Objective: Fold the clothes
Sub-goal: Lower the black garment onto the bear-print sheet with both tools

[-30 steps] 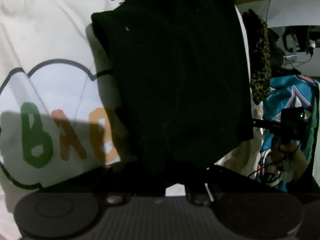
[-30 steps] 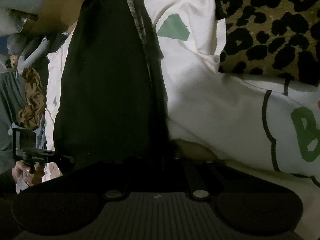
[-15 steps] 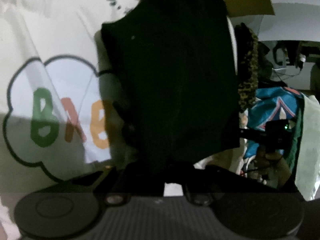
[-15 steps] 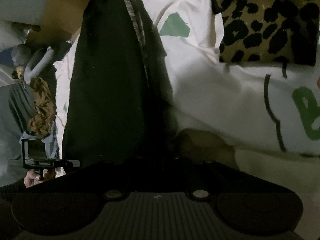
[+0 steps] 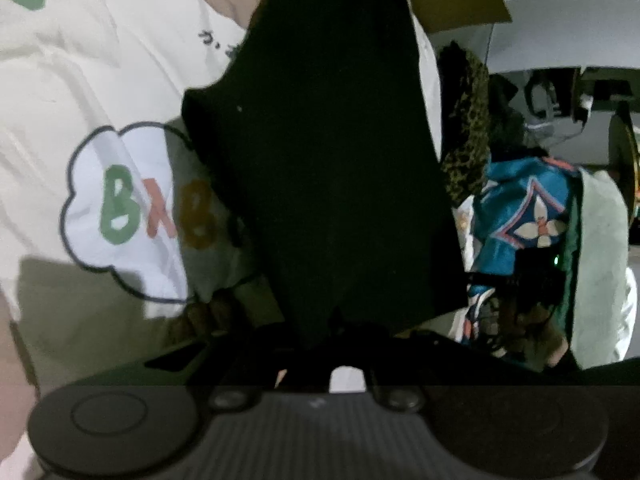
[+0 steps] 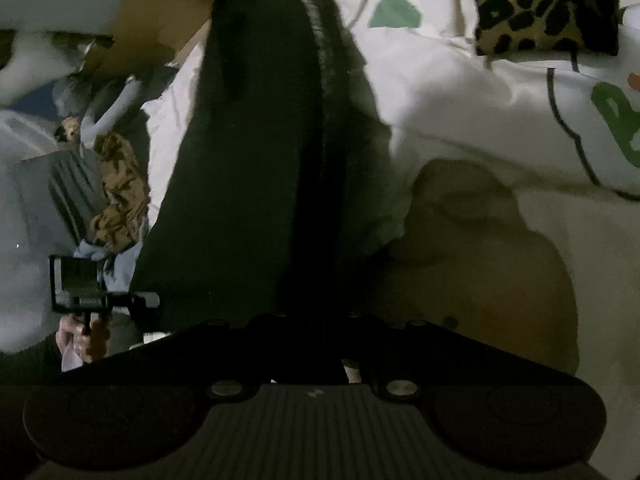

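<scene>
Now both your grippers have lifted the black knit garment [image 5: 332, 168] clear of the cream bedcover with the cloud-shaped "BAB" print [image 5: 120, 216]; a second ago the cloth hung lower and closer to that print. Your left gripper [image 5: 344, 332] had its jaws slightly apart then, and they are now pressed together, pinching one corner of the dark fabric. Your right gripper [image 6: 316, 320] remains clamped on the other corner, so the garment [image 6: 256, 152] hangs between the two, draping down over the bed. That means you have the piece secured at both ends and raised, probably ready to be shaken out flat before the first fold. The leopard-print cloth [image 6: 548, 8] lies just beyond, untouched.
</scene>
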